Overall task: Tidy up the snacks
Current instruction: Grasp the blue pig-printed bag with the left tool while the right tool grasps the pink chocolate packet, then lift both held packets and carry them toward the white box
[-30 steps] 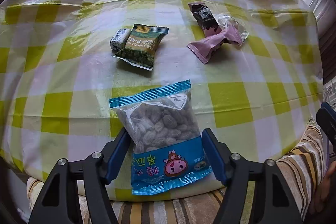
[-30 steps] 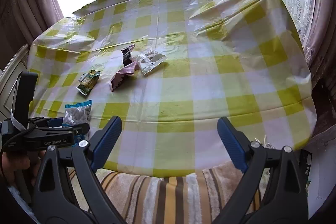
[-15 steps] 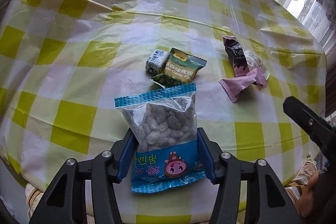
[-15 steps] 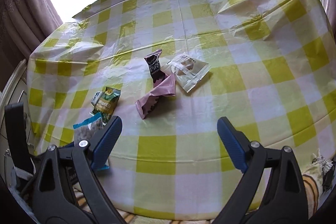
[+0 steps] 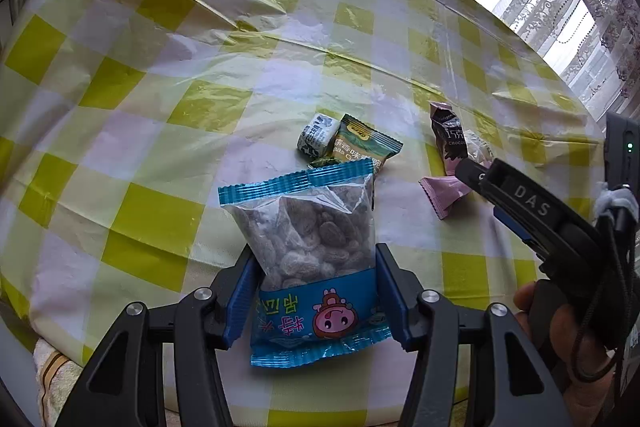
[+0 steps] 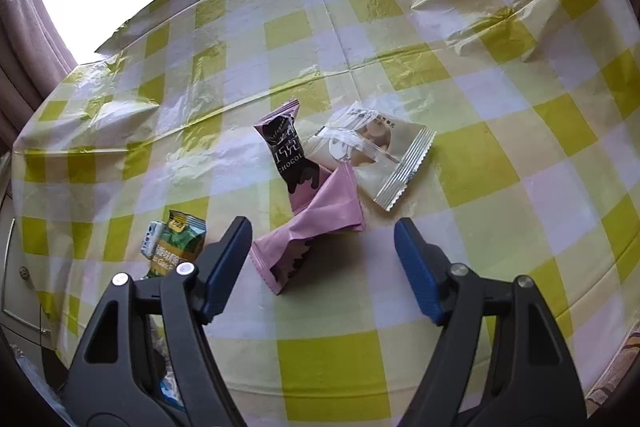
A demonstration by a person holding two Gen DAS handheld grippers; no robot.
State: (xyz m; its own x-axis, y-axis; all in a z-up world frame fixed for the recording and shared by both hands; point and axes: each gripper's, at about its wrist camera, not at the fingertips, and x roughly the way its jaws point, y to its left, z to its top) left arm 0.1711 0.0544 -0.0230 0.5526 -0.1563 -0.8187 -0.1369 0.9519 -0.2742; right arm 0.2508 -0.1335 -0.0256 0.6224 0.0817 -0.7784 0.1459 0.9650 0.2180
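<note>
Hiding green pkt [image 5: 366, 147]: blue bag [image 5: 316, 267]

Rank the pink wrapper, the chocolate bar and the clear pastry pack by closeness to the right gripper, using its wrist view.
1. Pink wrapper: between the open jaws of the right gripper.
2. Chocolate bar: behind it, left.
3. Clear pastry pack: behind, right; close to call with 2.

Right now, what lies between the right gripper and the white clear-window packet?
In the right wrist view, the pink chocolate wrapper lies between the right gripper and the white clear-window packet, its far end overlapping the packet's near edge.
</note>
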